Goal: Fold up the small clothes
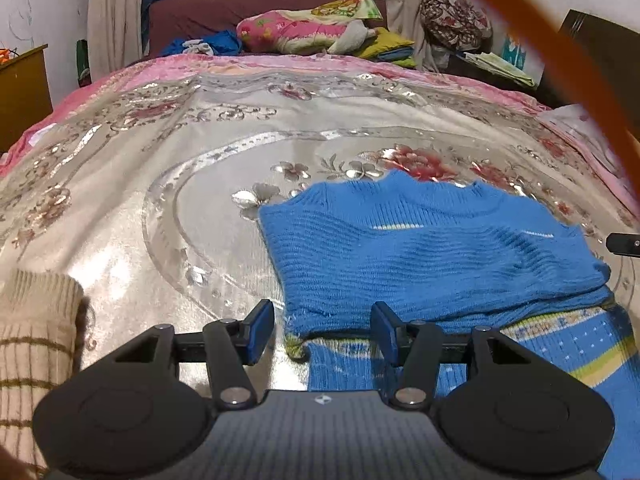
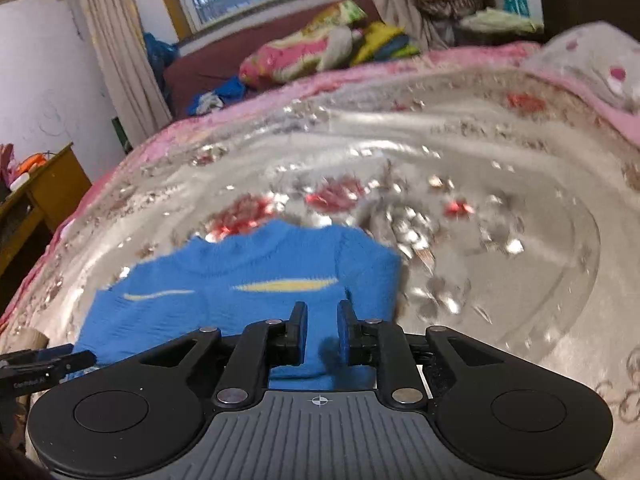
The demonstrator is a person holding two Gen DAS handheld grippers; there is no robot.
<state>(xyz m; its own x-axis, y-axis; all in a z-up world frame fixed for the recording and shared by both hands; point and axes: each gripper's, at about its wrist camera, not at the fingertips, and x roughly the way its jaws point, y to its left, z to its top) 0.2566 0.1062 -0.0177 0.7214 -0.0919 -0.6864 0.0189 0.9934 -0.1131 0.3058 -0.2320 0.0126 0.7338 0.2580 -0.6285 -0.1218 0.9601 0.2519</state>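
Observation:
A small blue knit sweater [image 1: 432, 256] with pale yellow stripes lies on the bed, its upper part folded down over the patterned lower part. My left gripper [image 1: 323, 322] is open and hovers at the fold's near left corner, whose frayed edge lies between the fingers without the pads pressing it. In the right wrist view the sweater [image 2: 240, 292] lies under my right gripper [image 2: 322, 320]. Its jaws stand a narrow gap apart, and blue knit shows through the gap with nothing pinched. The left gripper's tip [image 2: 48, 360] shows at the sweater's left edge.
A shiny floral bedspread [image 1: 160, 200] covers the bed. Pillows and bundled clothes [image 1: 304, 32] lie at the far end under a window. A wooden cabinet [image 1: 20, 92] stands left. A person's beige striped sleeve [image 1: 36, 340] is at the near left. An orange strap [image 1: 560, 60] crosses the upper right.

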